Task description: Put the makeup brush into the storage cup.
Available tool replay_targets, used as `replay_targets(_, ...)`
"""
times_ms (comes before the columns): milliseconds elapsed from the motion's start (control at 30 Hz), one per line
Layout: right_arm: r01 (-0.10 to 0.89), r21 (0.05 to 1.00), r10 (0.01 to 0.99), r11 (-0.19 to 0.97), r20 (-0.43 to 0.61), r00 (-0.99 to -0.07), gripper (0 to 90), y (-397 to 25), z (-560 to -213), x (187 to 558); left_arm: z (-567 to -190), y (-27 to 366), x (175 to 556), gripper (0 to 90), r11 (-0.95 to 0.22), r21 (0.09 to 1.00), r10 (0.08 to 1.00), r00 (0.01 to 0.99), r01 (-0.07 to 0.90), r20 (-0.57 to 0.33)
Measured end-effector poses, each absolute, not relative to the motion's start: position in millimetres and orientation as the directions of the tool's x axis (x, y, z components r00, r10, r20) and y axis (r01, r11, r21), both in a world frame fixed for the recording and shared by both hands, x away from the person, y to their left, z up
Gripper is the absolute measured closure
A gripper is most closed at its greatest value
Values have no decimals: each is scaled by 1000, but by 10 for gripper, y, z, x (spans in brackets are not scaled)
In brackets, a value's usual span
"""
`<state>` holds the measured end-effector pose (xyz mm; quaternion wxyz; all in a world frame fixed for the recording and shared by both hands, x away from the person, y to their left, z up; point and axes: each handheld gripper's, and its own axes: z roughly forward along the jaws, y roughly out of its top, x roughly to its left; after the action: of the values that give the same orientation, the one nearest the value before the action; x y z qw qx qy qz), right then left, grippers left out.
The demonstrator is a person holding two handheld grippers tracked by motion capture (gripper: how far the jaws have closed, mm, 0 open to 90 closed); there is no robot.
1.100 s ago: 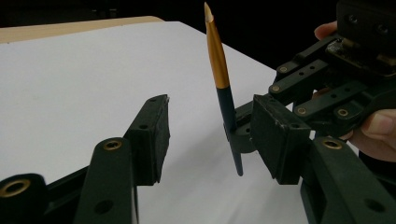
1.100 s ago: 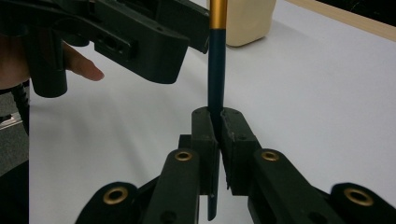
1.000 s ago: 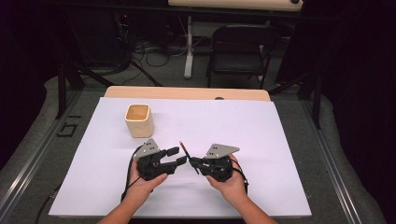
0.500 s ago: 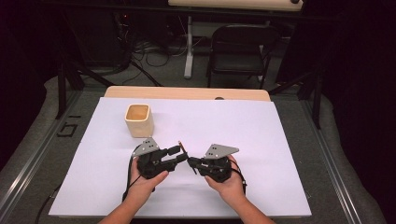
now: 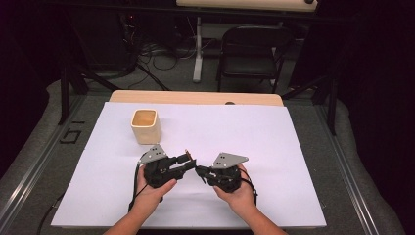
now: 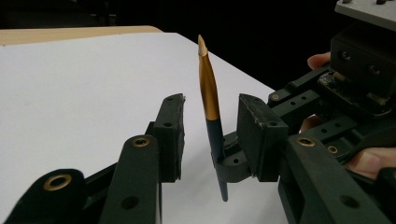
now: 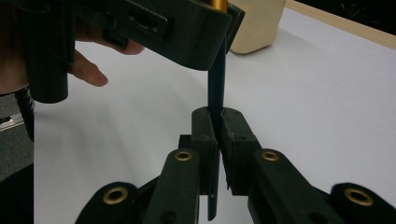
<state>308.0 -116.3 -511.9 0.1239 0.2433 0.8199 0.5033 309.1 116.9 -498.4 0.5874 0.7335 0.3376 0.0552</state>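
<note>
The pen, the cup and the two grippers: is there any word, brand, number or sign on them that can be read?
None: no text can be read anywhere.
Pen: plain gold and dark barrel.
Cup: plain beige.
Left gripper, right gripper: bare black fingers with brass rivets.

Cup (image 5: 146, 126) on table (image 5: 293, 147), behind left tool (image 5: 187, 160), pen (image 6: 210, 100) between tools

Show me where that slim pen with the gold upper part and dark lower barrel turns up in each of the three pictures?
High view: the gold-and-dark pen sits low centre, between the two grippers.
Left gripper view: it stands upright mid-picture, between open jaws, pale tip up.
Right gripper view: its dark barrel rises centre, clamped in shut jaws.
Shared landmark: the white table sheet lies under it; the cream square cup appears in the high view and the right gripper view.
</note>
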Motion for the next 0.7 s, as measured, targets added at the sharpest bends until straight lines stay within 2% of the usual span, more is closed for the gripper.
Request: replay_targets(700, 249, 886, 517, 391, 12, -856, 845, -1135, -5116, 3050, -4985, 1218, 3092, 759, -15, 880, 542, 743, 475, -392)
